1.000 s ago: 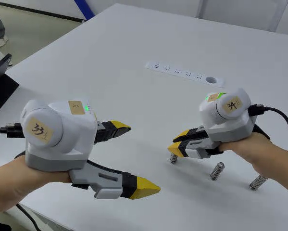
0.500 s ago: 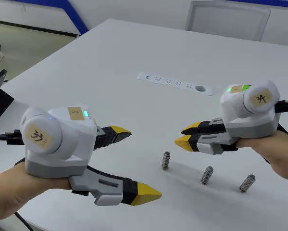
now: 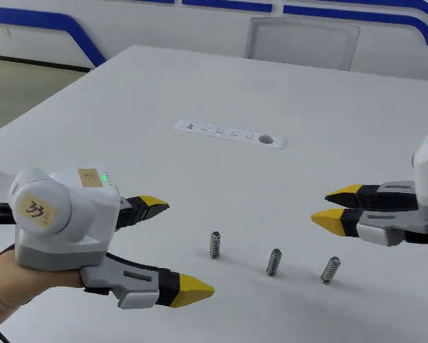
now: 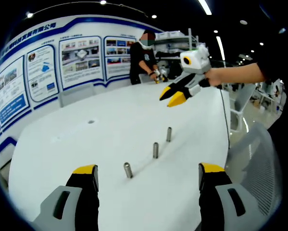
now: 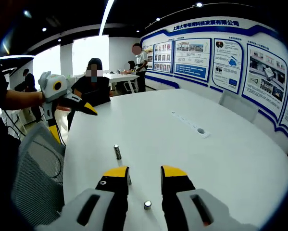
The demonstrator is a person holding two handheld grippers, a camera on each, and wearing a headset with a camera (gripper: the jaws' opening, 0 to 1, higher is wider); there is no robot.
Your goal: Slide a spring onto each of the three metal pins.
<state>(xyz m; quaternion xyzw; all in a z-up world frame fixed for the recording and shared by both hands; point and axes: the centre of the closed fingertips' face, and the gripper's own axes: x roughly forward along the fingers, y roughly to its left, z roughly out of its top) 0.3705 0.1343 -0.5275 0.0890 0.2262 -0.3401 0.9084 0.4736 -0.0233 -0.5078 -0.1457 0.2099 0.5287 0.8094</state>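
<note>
Springs (image 3: pixel 274 262) stand upright in a row, long axes vertical; left claw (image 3: pixel 190 248) gapes, right claw (image 3: pixel 320 206) slightly parted.

The bench (image 3: pixel 199 93) is showing a smooth, matt white top. Three springs (image 3: pixel 274 262) are glinting as bare grey coiled metal. Beyond the springs, a strip (image 3: pixel 228 133) is looking like smooth white plastic. The left claw (image 3: pixel 181 248) and right claw (image 3: pixel 328 206) are wearing matt grey and black plastic with smooth yellow tips.

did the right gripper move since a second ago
Yes. The right gripper moved right and up: its tips were down at the leftmost spring, and now they hang above the rightmost spring.
</note>
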